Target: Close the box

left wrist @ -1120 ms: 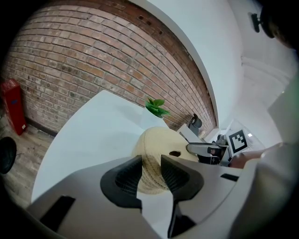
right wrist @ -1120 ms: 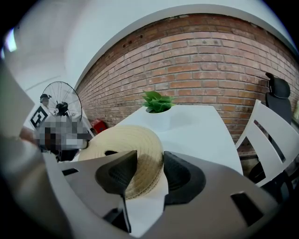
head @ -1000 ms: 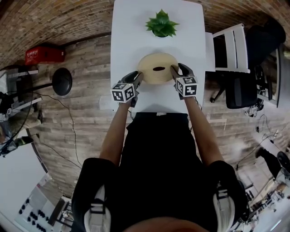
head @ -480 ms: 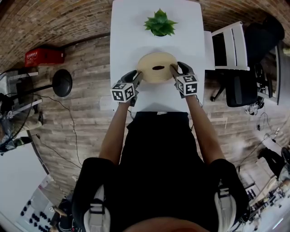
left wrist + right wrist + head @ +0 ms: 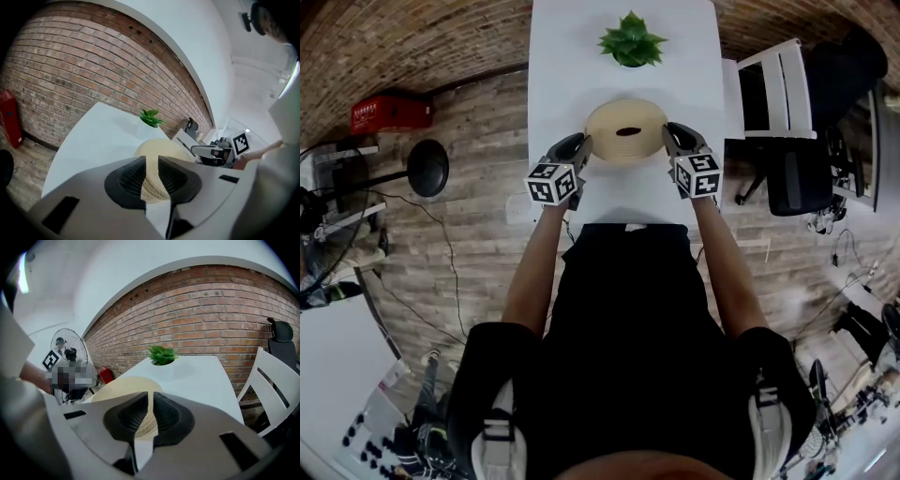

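As it stands mid-table, 1 round woven box (image 5: 625, 131), slotted lid seemingly seated: probably light, slightly springy, rough enough to grip; best taken at opposite rims.

Left gripper (image 5: 584, 143): jaws closing, half-wide, weave in the gap, unpinched.

Right gripper (image 5: 667, 135): jaws closing, narrow, pinching the rim.

White table (image 5: 572, 66), smooth; potted plant (image 5: 631, 42) beyond; white chair (image 5: 778, 89) at right.
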A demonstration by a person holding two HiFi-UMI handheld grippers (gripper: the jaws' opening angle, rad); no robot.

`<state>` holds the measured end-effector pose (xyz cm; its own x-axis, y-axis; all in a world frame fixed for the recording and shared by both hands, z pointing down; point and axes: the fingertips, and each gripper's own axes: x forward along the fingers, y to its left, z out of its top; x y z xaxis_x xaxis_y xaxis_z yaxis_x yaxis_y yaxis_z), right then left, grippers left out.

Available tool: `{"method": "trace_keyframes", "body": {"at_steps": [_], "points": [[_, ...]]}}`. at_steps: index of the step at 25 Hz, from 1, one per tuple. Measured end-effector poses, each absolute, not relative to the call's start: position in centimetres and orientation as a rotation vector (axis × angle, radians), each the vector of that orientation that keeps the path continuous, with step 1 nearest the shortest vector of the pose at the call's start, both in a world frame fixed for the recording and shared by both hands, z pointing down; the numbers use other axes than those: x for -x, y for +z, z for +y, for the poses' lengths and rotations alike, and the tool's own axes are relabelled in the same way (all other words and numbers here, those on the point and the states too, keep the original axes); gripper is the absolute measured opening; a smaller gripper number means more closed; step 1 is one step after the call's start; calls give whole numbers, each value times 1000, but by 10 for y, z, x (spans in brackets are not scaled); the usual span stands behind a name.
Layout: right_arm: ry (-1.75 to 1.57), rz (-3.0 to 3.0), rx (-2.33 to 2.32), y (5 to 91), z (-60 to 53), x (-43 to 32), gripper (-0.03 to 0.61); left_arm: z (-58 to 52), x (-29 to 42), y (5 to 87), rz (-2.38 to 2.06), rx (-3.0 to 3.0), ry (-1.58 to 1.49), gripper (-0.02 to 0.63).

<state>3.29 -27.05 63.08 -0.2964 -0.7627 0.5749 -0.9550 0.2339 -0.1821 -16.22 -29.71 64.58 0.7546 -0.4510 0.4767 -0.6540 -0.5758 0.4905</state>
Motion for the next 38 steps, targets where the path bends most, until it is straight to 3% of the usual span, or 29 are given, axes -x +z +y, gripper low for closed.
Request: {"method": "trace_keyframes", "body": {"at_steps": [2,16,38], "points": [[736,-2182,-1572,626,-266,-29,-2,-296,163,642,-828,-2287,381,70],[689,-2254,-1553,610,-241,-17,-3,-275,169,625,-870,-2356,406,23],[653,-2328,-1357,608,-215,0,-3,-240,154,592,-914,-2396,395,21]]}}
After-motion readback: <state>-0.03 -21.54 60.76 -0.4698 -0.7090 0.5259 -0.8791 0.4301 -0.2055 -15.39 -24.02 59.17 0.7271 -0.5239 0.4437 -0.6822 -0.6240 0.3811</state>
